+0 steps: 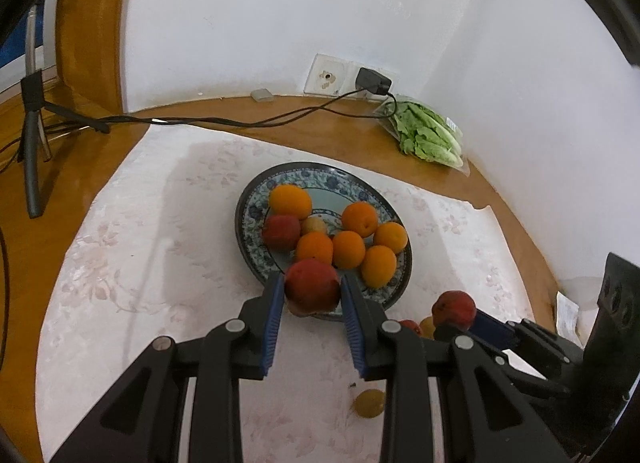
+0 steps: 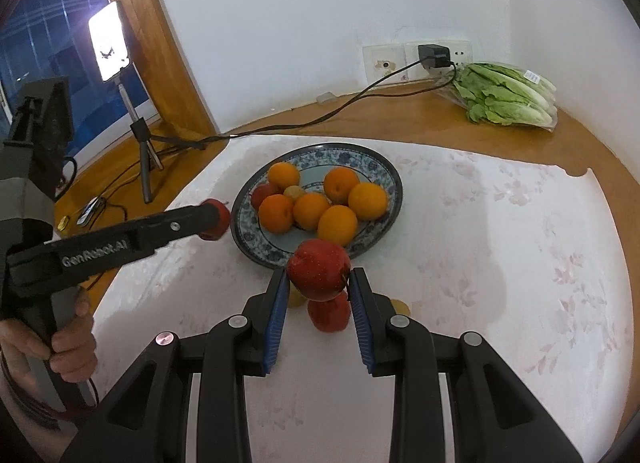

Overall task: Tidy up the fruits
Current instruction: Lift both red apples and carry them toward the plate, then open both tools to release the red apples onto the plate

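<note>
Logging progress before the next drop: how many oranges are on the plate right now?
6, all on the plate: one at the far left, two right, three near. None seems hidden.

Both views are evenly and fairly brightly lit, with a warm cast on the wood. In the right wrist view a lamp (image 2: pixel 109 41) on a tripod, far to the left of the gripper, is blown out to pure white; beside it the window (image 2: pixel 40 75) is dark blue. Soft shadows fall on the cloth (image 2: pixel 500 263) beneath and behind the fruit, and a faint grey shadow lies left of the plate (image 1: pixel 256 259) in the left wrist view. Fisheye bending curves the wall and the table's edge, and black vignetting fills the corners. Focus is mildly soft throughout, without motion blur.
</note>
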Motion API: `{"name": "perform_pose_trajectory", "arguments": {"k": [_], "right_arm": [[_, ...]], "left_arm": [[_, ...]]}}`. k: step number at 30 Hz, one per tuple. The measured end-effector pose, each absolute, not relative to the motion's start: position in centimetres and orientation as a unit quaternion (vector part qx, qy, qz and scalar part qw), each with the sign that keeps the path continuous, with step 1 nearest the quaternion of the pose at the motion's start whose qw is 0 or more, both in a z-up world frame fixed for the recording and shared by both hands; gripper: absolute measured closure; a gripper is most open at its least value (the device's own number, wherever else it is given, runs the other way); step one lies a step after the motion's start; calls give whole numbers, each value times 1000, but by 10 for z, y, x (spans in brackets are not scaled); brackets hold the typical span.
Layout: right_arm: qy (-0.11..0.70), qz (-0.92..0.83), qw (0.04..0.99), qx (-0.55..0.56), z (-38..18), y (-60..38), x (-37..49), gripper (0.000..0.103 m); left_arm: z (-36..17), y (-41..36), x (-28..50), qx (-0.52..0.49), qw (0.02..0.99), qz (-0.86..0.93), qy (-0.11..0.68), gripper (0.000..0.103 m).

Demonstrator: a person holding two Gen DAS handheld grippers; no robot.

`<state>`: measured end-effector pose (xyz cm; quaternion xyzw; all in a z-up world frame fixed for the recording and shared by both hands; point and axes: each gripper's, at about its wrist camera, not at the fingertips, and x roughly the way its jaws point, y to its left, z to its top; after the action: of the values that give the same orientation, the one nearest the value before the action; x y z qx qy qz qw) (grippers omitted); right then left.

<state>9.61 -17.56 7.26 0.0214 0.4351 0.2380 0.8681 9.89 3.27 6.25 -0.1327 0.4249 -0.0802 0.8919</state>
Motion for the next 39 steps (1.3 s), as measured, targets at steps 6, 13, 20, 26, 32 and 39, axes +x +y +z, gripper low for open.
{"name": "perform_pose_trajectory", "arguments": {"k": [6, 13, 20, 26, 32, 39], "right_arm": [[435, 244, 867, 19, 69, -169, 105, 71], [439, 246, 864, 13, 61, -161, 111, 71], [440, 249, 863, 7, 55, -151, 118, 71], [447, 249, 859, 2, 46, -145, 124, 71], [450, 246, 859, 0, 40, -143, 129, 71], [446, 244, 861, -9, 38, -138, 132, 71]], "left_arm": [[52, 24, 109, -117, 892, -83, 428, 73], [36, 23, 116, -108, 895, -84, 424, 73], [28, 27, 126, -97, 899, -66, 422, 73], [22, 30, 133, -102, 897, -66, 424, 74], [21, 31, 137, -103, 896, -67, 427, 74], [20, 31, 138, -103, 896, -67, 427, 74]]}}
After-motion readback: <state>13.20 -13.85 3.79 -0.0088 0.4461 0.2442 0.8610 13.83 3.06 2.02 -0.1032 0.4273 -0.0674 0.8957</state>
